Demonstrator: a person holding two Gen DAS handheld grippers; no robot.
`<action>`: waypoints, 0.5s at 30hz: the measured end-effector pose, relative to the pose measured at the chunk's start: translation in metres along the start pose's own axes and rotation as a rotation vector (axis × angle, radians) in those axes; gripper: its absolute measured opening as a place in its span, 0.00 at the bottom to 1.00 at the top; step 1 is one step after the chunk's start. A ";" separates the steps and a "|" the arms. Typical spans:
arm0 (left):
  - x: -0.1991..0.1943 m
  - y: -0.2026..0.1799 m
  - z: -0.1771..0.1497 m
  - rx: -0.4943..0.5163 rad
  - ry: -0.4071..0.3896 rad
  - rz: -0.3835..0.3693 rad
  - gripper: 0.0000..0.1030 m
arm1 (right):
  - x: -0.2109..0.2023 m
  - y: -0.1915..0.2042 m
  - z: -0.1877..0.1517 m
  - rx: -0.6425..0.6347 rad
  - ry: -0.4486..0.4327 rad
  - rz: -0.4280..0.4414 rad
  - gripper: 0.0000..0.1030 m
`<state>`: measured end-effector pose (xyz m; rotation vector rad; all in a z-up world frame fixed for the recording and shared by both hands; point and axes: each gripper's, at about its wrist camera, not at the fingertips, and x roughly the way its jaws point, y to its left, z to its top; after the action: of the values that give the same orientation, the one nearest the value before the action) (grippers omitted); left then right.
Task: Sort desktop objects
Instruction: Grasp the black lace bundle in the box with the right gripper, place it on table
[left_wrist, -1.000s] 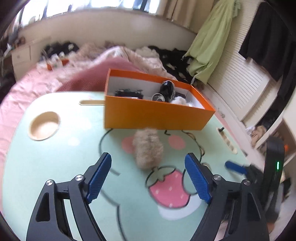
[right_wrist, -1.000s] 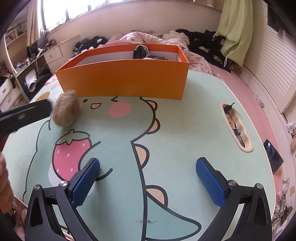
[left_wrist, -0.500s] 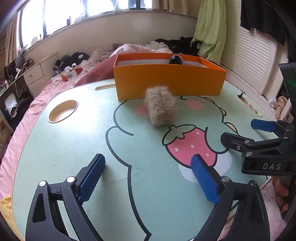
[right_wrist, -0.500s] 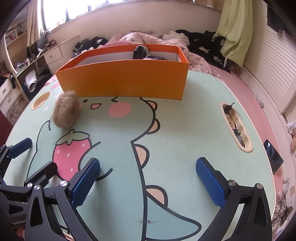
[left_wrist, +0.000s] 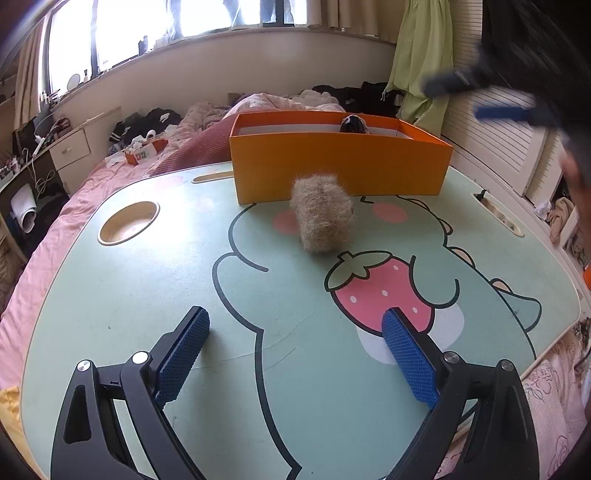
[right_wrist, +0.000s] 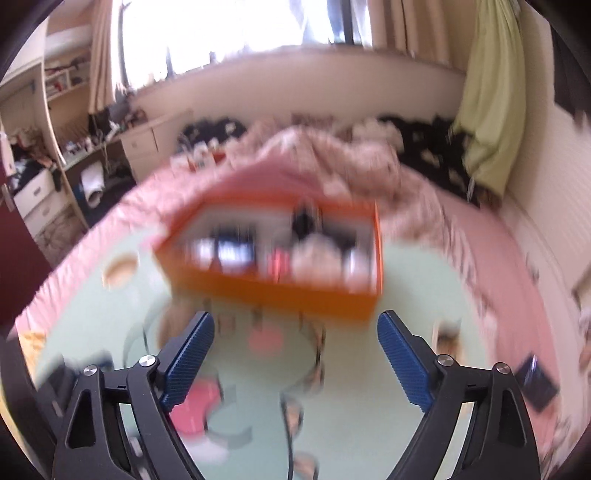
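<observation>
Fuzzy ball (left_wrist: 322, 217): through my left wrist camera it lies on the table (left_wrist: 122, 295), well ahead of my fingertips and a little toward my right finger, just in front of the orange box (left_wrist: 340, 168).
Left gripper (left_wrist: 295, 345): my jaws stand wide apart with nothing between the blue pads (left_wrist: 183, 349); only bare table lies in the gap.
Orange box, left view: beyond the ball, straight ahead of my fingers; a dark object (left_wrist: 354, 124) peeks over its far rim.
Right gripper seen from the left (left_wrist: 476, 98): blurred, high at the upper right, well apart from the ball.
Right gripper (right_wrist: 295, 352): in my right wrist view my jaws have just been closing, yet they are still apart, with nothing between the pads (right_wrist: 404, 365).
Orange box, right view (right_wrist: 280, 291): heavily blurred, ahead and just above my fingertips; I see mixed items inside but cannot tell what they are.
Fuzzy ball, right view: I cannot make it out in the blur.
</observation>
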<state>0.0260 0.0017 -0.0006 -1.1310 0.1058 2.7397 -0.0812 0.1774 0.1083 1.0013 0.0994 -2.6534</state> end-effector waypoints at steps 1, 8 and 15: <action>-0.001 0.001 0.000 0.001 -0.001 -0.001 0.92 | 0.011 0.000 0.018 -0.014 0.008 0.001 0.76; -0.002 0.003 0.000 0.001 -0.008 -0.007 0.92 | 0.130 -0.003 0.072 -0.114 0.218 -0.098 0.47; -0.002 0.005 -0.002 0.001 -0.011 -0.012 0.92 | 0.190 -0.023 0.068 -0.007 0.361 -0.049 0.47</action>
<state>0.0279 -0.0034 -0.0002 -1.1120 0.0982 2.7349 -0.2665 0.1393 0.0347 1.4820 0.2127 -2.4819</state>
